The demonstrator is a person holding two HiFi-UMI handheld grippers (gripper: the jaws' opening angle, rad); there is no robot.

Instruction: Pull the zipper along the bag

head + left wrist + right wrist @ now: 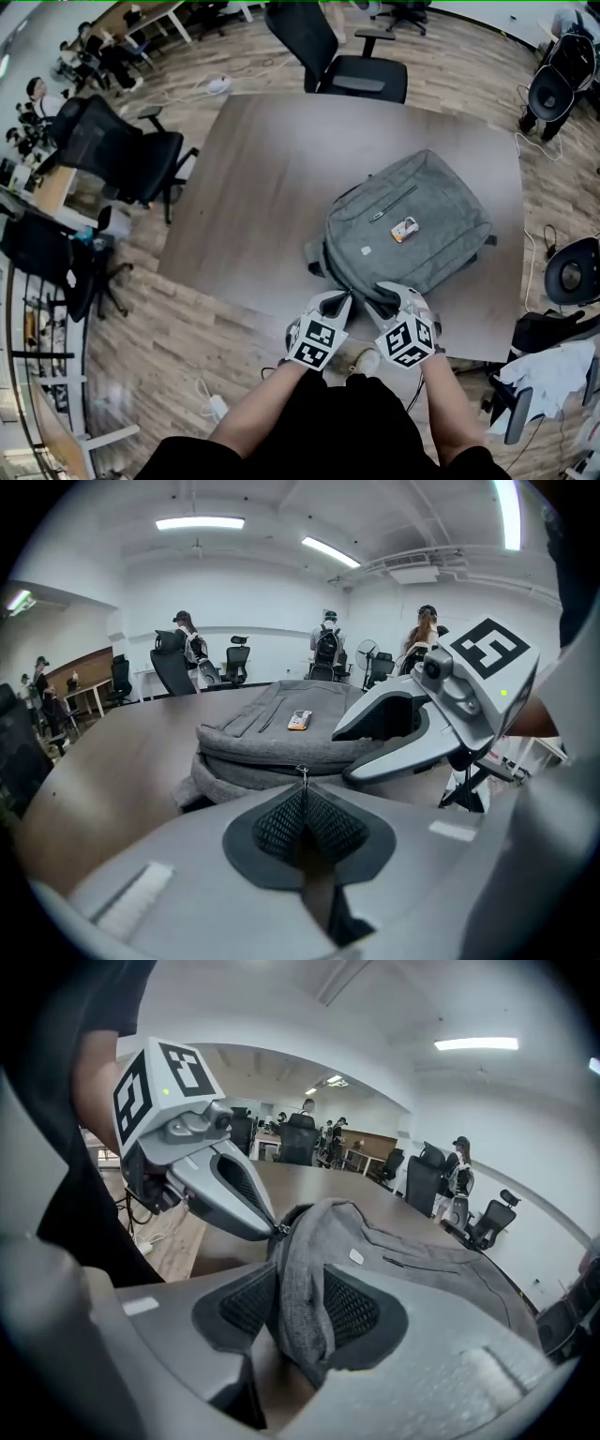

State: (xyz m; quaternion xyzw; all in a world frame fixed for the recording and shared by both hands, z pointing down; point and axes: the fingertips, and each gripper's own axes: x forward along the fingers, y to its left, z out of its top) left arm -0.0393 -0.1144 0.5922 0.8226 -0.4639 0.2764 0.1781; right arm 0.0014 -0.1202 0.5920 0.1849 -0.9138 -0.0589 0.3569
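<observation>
Grey fabric backpack (408, 225) lies flat on the brown worktop (262, 169). Its near end is at the person's edge and its long axis runs away and slightly right.

Left hand-held gripper (339, 300) is pinched shut on the small metal zipper pull (301, 772) at that near end. Right hand-held gripper (388, 292) is just beside it on the right, clamping a fold of the bag's grey fabric between its pads.

The zip track runs sideways along the bag's near wall, across the left gripper's pointing line. So my read is the pull goes along the track, away from the right clamp, which anchors the bag.

A small orange-and-white tag (404, 229) sits on the bag top. The room is an open office with wood-plank floor (187, 356), black office chairs (347, 56) round the worktop and people far off.
</observation>
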